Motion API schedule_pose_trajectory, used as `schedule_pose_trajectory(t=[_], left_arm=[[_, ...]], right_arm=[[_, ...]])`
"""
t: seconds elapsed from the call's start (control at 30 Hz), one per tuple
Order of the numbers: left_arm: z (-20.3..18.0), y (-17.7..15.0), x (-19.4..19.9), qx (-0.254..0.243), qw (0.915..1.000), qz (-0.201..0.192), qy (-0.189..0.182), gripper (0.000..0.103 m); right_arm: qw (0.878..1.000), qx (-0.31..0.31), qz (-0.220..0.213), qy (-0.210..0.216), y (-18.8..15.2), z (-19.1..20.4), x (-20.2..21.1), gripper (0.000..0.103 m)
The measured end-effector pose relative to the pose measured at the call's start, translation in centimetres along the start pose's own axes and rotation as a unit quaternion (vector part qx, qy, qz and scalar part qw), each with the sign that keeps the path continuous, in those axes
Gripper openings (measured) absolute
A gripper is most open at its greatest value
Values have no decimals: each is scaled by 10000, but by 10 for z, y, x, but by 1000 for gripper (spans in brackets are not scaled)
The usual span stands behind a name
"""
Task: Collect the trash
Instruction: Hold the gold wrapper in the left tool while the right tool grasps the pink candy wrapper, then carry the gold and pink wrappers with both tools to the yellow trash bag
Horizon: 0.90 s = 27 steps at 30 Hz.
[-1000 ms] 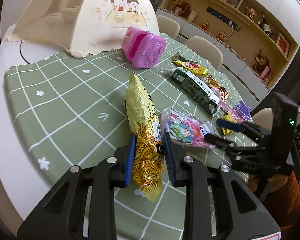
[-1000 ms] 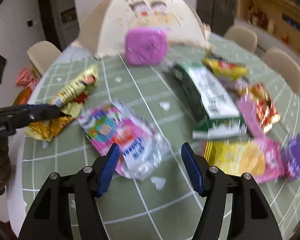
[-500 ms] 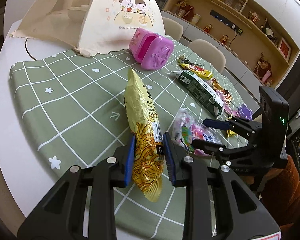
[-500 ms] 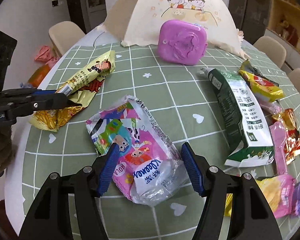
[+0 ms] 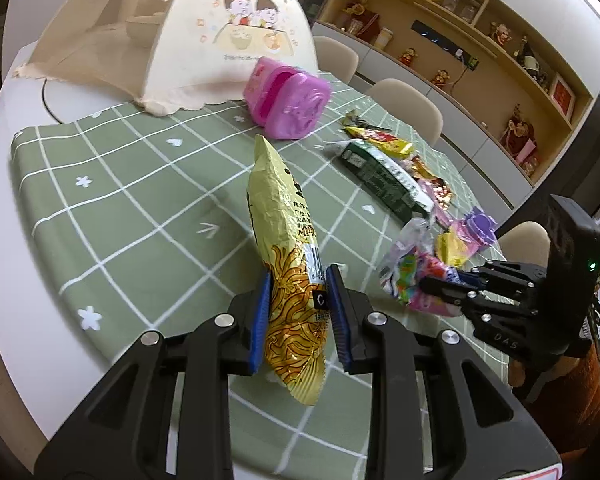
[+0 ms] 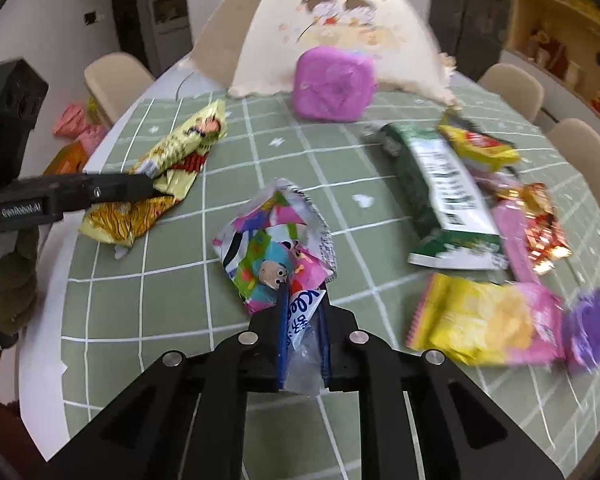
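The right wrist view is smeared with motion, so the print on the green and white carton (image 6: pixel 440 196), the yellow wrapper (image 6: pixel 476 148) behind it and the purple piece (image 6: pixel 592 328) at the right edge cannot be read; the left wrist view shows that same litter sharper but smaller, far across the bench (image 5: pixel 112 196). The left gripper (image 5: pixel 298 312) has its blue fingers (image 5: pixel 260 320) pressed on the lower half of a gold noodle-print snack bag (image 5: pixel 288 264), narrowly apart with the bag pinched between them; the bag's bottom seam hangs past the fingers and its tip stands up over the green checked cloth. From the right view only one black finger of that gripper shows, side on, crossing the gold bag (image 6: pixel 160 184). The right gripper (image 6: pixel 302 344) is closing its fingers on the clear end of a colourful cartoon wrapper (image 6: pixel 276 256), the film crumpled between the pads and the rest bunched upward. The left view sees this wrapper (image 5: pixel 412 272) lifted at the bench's near right, its held end hidden behind the fingers. A pink-purple lunch box (image 5: pixel 288 104) stands before a cream food cover (image 5: pixel 228 40)
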<state>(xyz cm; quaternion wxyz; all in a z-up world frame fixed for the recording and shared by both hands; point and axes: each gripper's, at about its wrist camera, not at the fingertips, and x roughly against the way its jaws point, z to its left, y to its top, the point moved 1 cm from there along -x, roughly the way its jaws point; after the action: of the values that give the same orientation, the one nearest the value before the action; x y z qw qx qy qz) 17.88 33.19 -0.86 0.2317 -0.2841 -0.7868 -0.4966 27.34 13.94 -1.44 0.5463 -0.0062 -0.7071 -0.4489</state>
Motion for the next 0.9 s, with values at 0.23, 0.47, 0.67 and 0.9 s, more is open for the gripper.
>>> schedule_pose_trajectory(t=[0.23, 0.47, 0.67, 0.9], left_arm=[[-50, 0, -4, -392, 9990, 12, -221, 26], [-116, -7, -19, -914, 9948, 101, -443, 26], [-190, -16, -43, -1396, 9870, 280, -748, 26], [-292, -37, -69, -1974, 9716, 380, -1247, 26]], right_arm=[[9978, -321, -281, -517, -23, -25, 42, 13], [9897, -923, -546, -945, -60, -64, 85, 13], [9758, -1424, -865, -1413, -108, -107, 141, 13], [9548, -2042, -1027, -1898, -173, -164, 199, 13]])
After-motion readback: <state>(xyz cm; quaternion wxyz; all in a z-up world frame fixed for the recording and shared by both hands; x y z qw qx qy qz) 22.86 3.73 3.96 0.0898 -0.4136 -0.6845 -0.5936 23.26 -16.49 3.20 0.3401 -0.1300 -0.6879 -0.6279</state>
